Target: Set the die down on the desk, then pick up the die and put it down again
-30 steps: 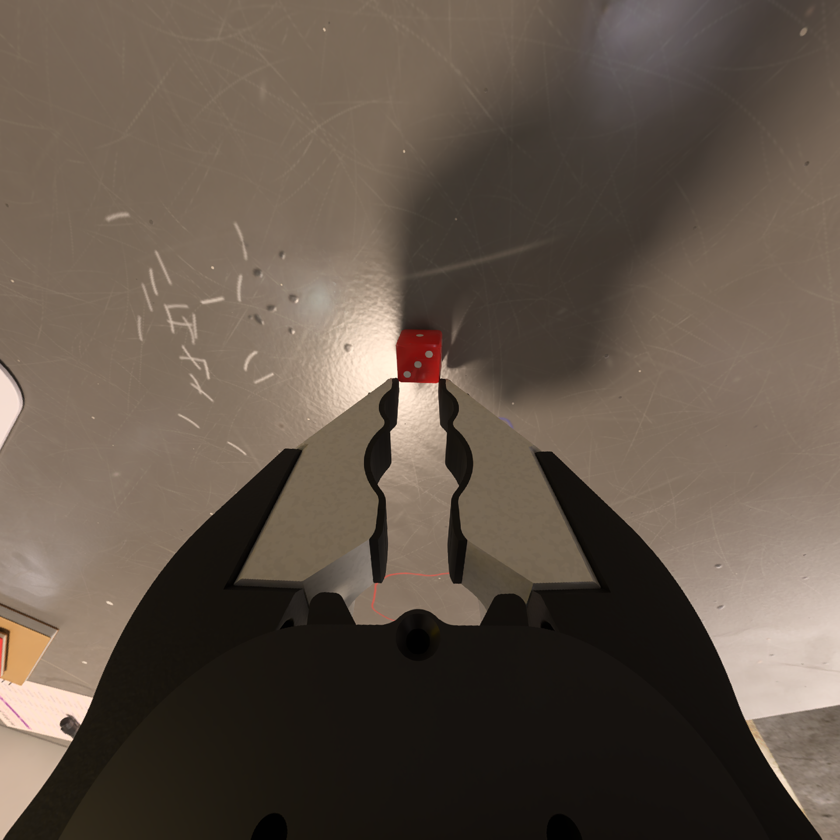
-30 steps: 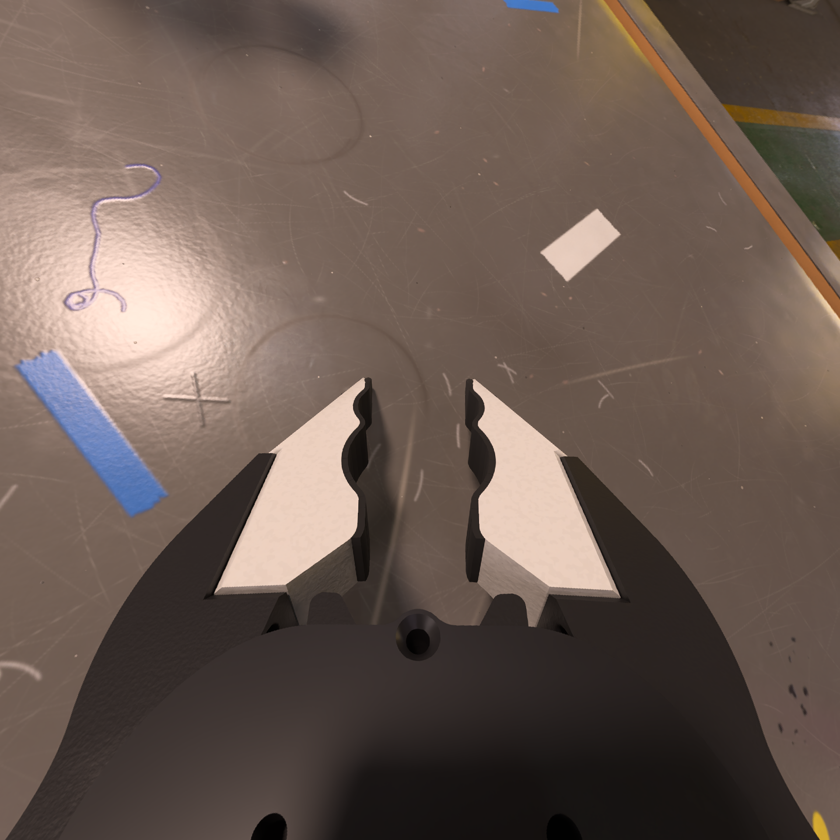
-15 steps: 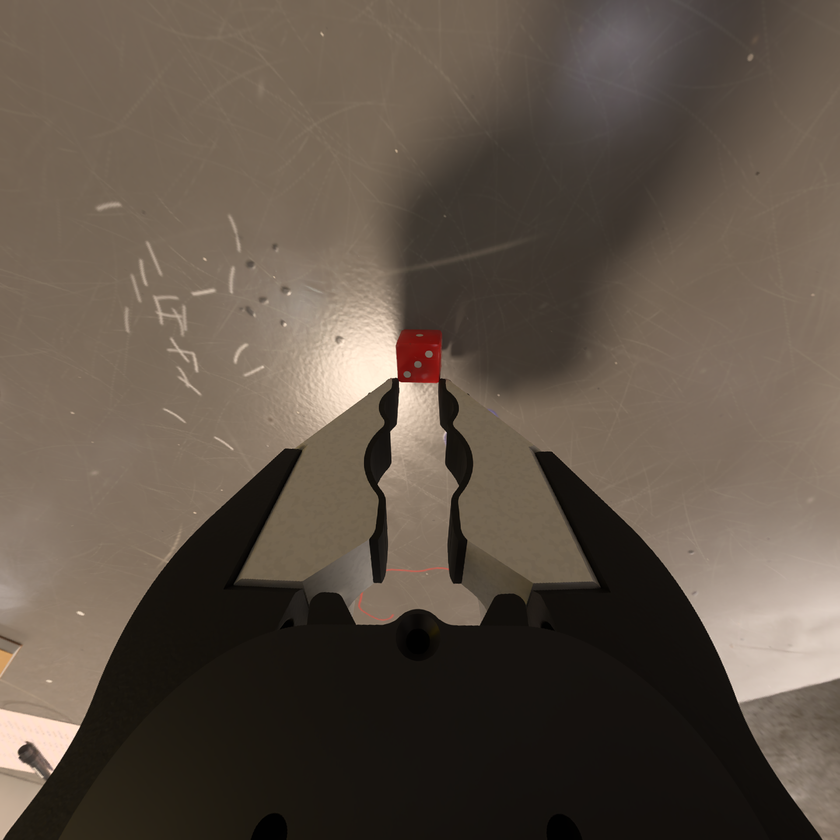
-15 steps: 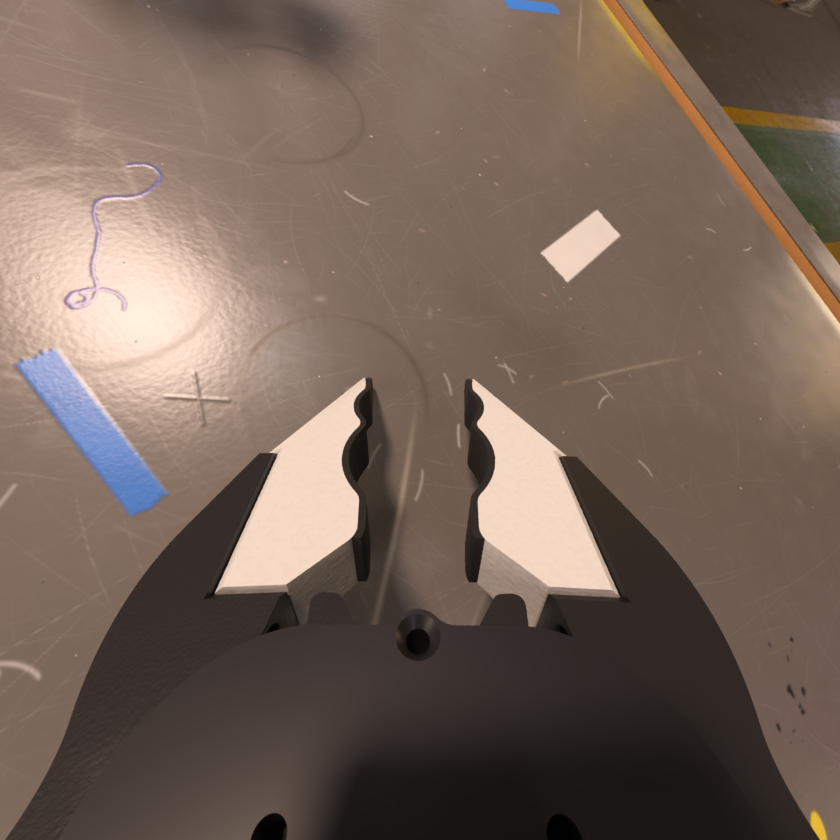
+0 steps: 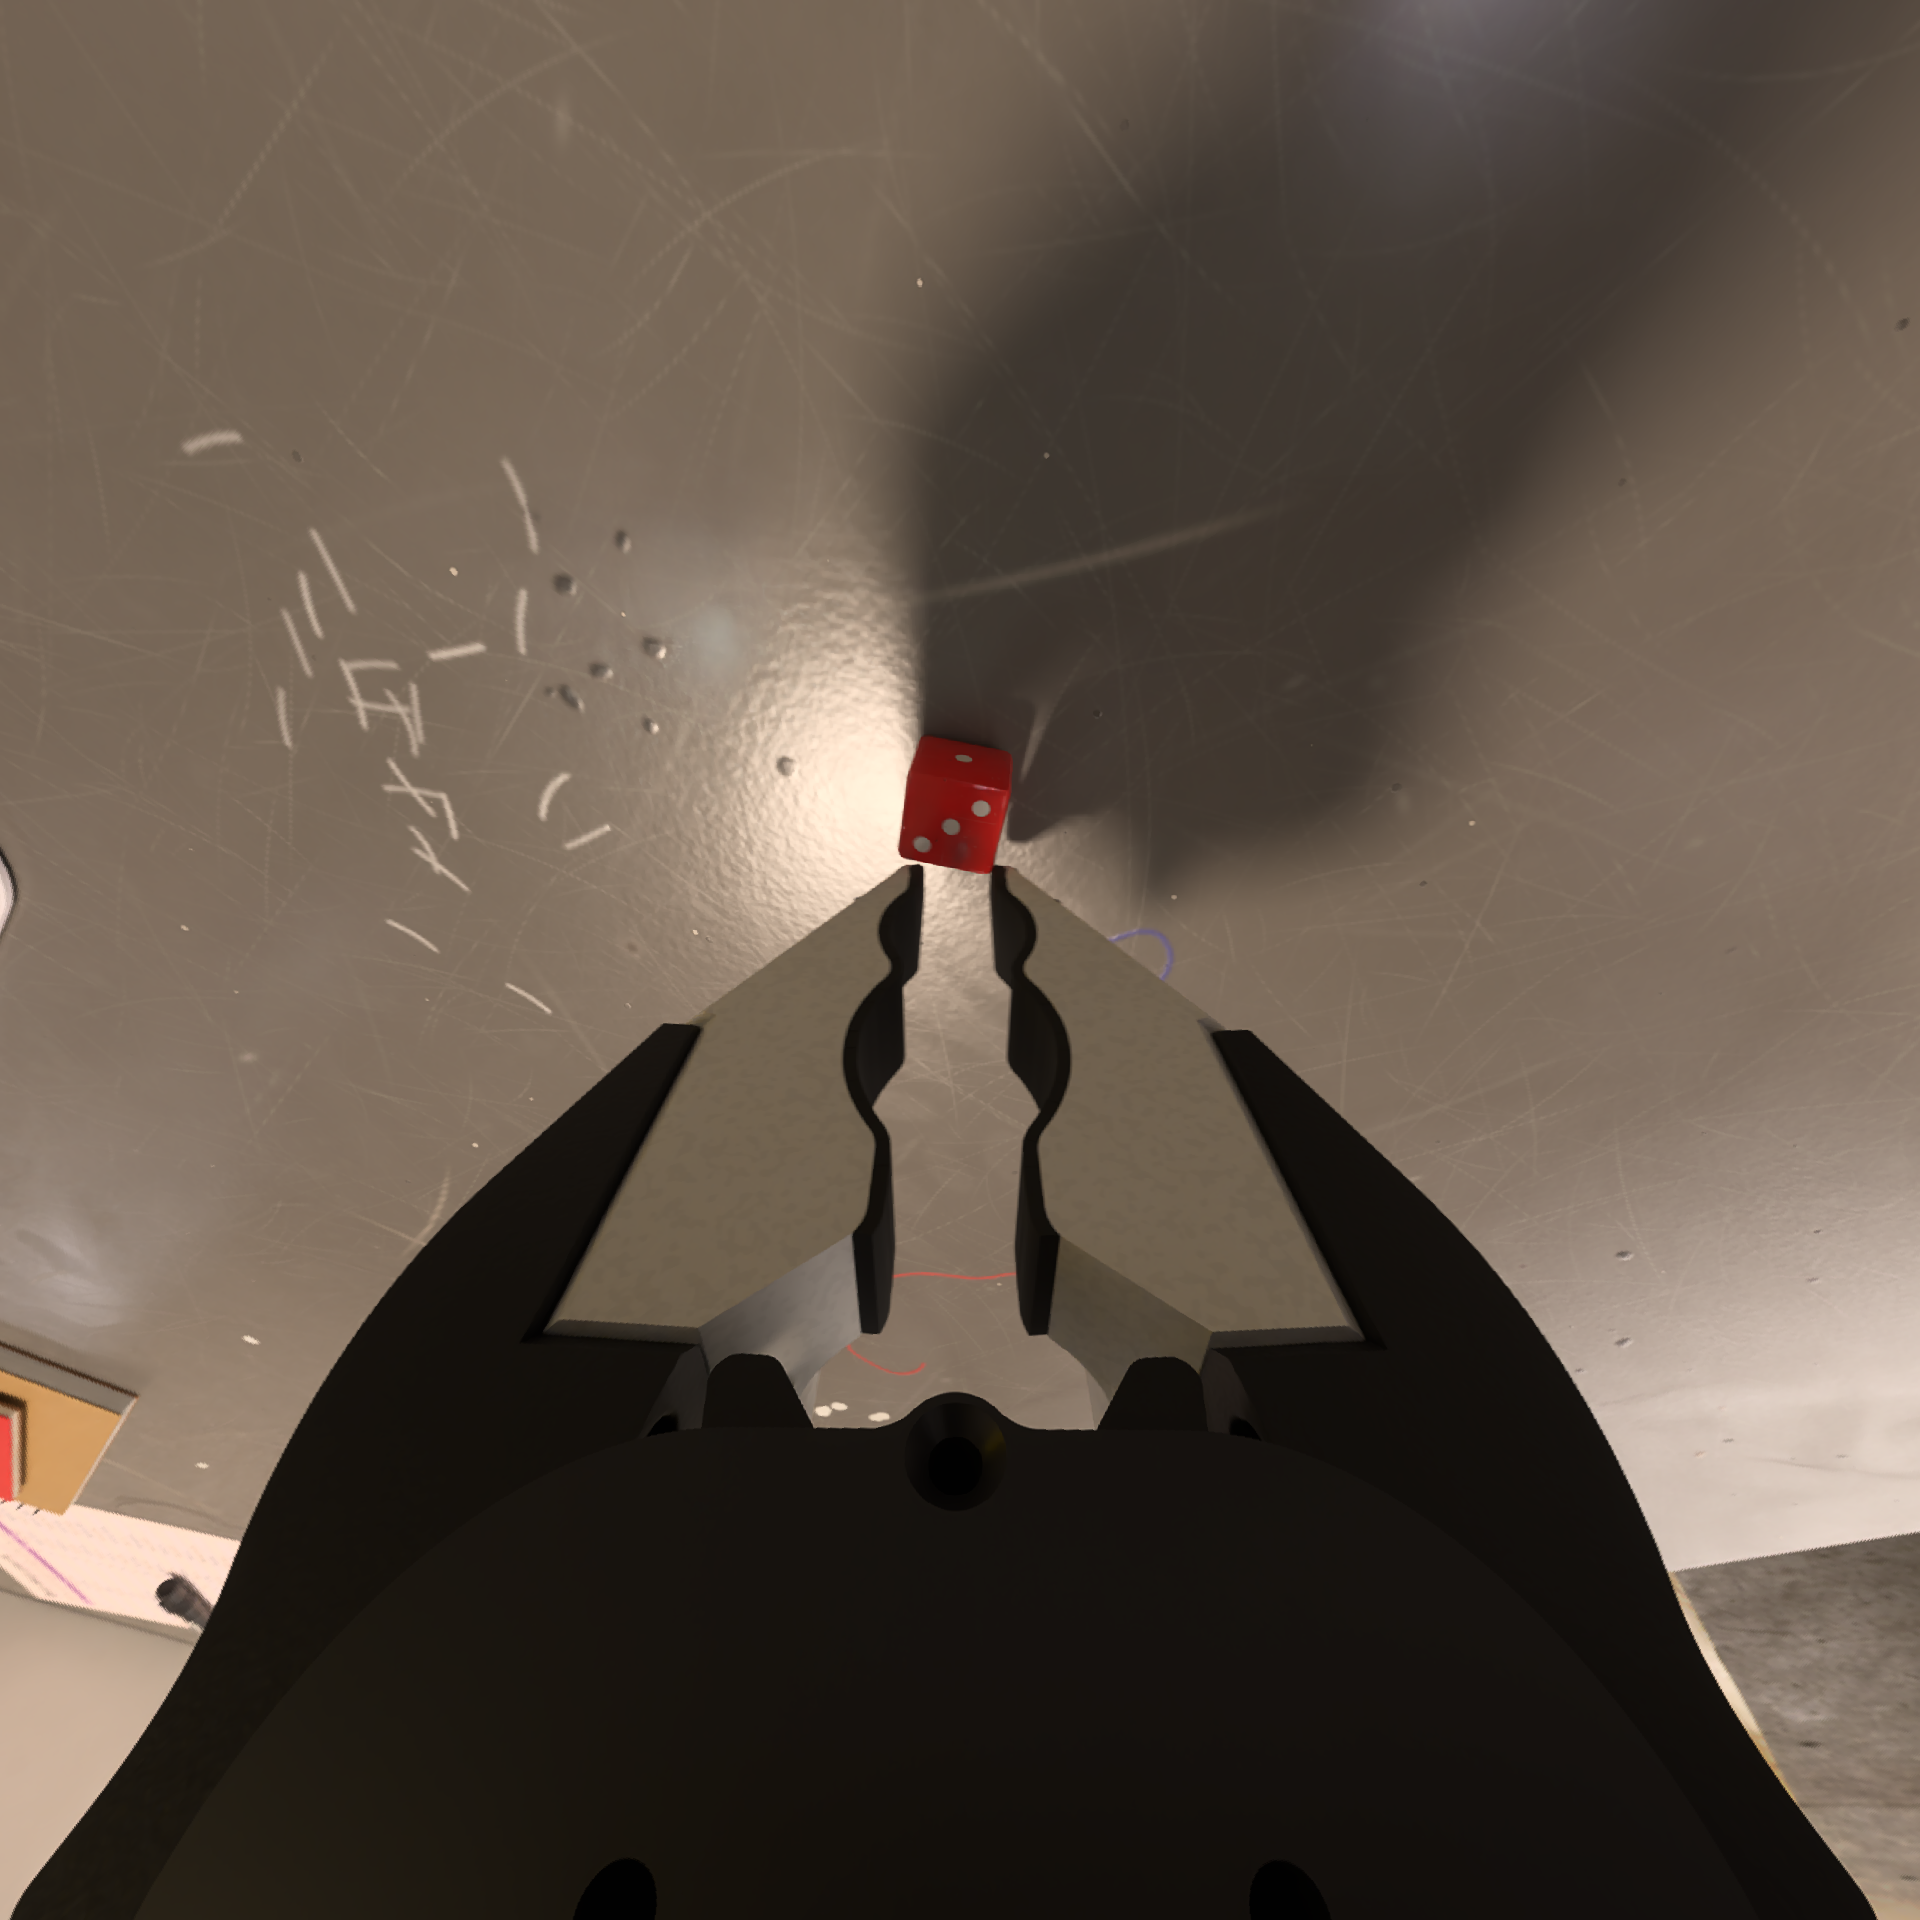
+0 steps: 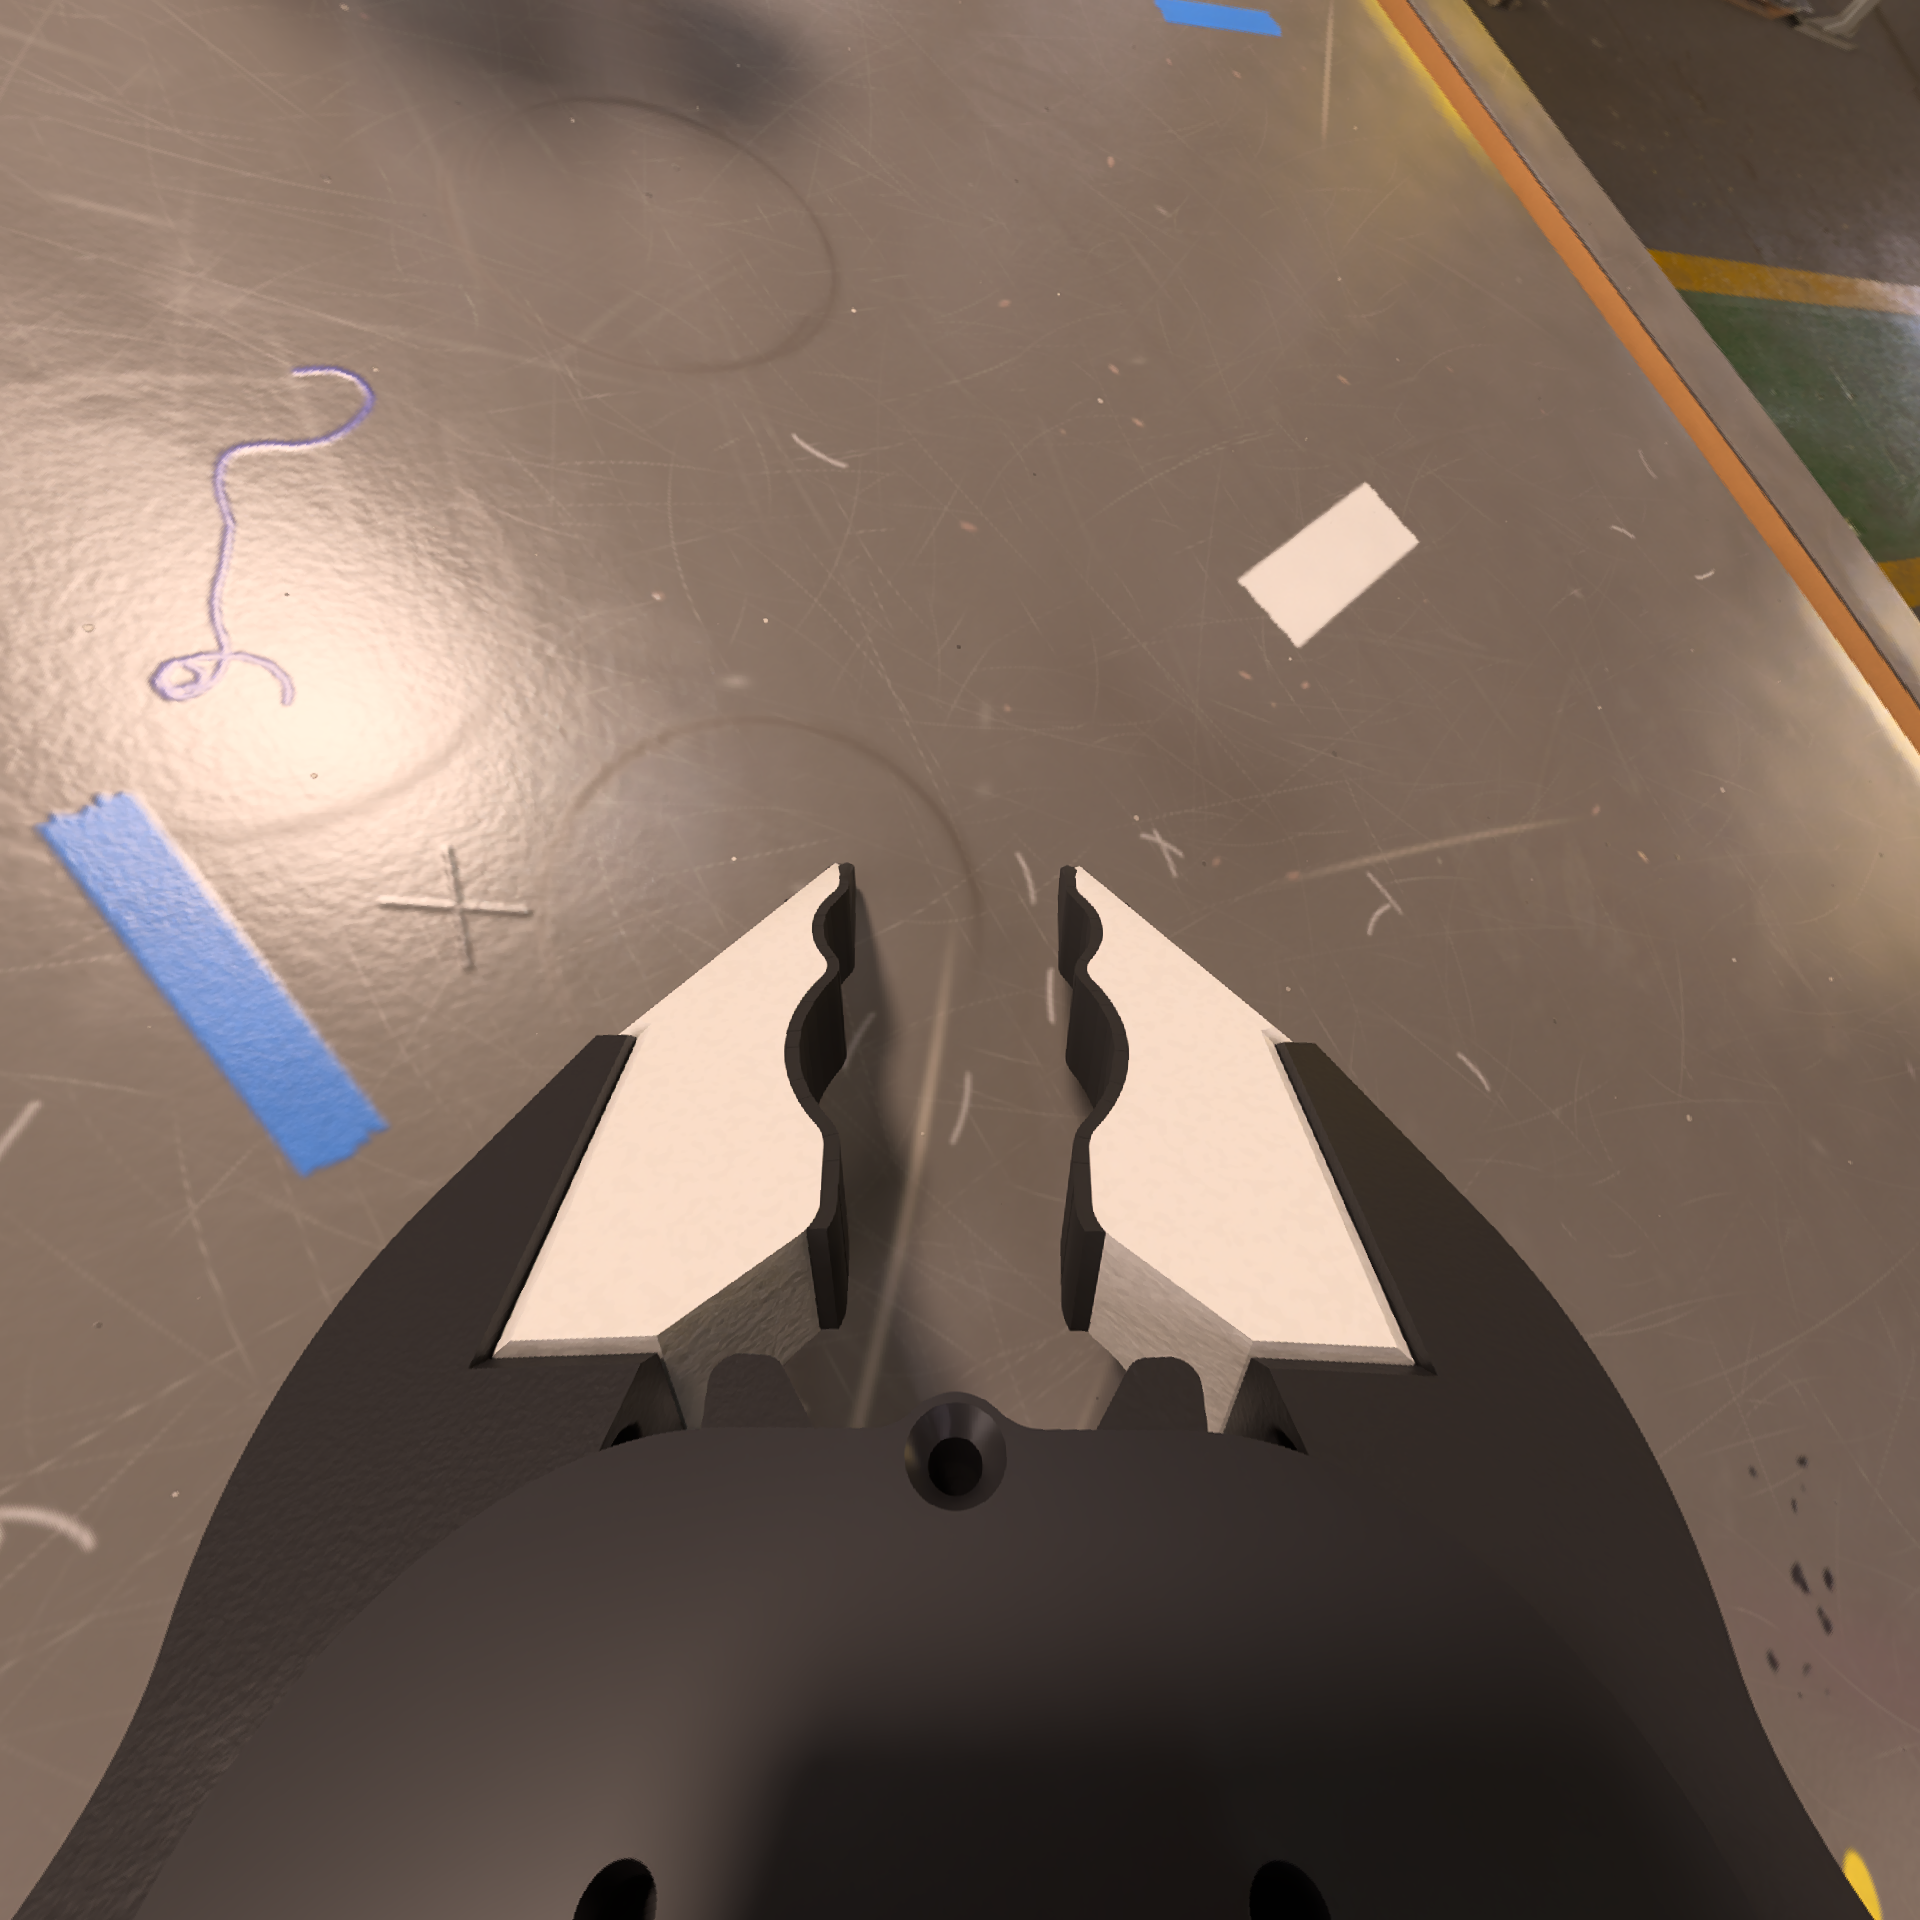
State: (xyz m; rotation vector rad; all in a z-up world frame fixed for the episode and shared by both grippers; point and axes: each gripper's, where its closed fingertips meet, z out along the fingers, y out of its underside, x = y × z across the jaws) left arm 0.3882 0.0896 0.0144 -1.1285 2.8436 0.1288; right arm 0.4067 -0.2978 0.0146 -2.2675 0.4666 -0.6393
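A small red die (image 5: 956, 802) with white pips sits at the very tips of my left gripper (image 5: 956, 871), just above the grey scratched desk (image 5: 1455, 1039). The die is tilted, with one corner lower. The jaws stand narrower than the die is wide and pinch only its near edge. The gripper's shadow falls on the desk right beside the die. My right gripper (image 6: 956, 883) is open and empty over another part of the desk (image 6: 1039, 520). The die does not show in the right wrist view.
In the left wrist view, a cardboard box (image 5: 52, 1439) and white paper (image 5: 94, 1558) lie at the lower left, and the desk edge (image 5: 1766, 1558) is at the lower right. In the right wrist view, there is blue tape (image 6: 208, 987), a purple thread (image 6: 239, 540), a white patch (image 6: 1330, 561) and the orange desk edge (image 6: 1662, 353).
The die has tipped from square to tilted at the left fingertips, and the left jaws have drawn a little closer together. The left view shifted slightly. The right gripper has not moved.
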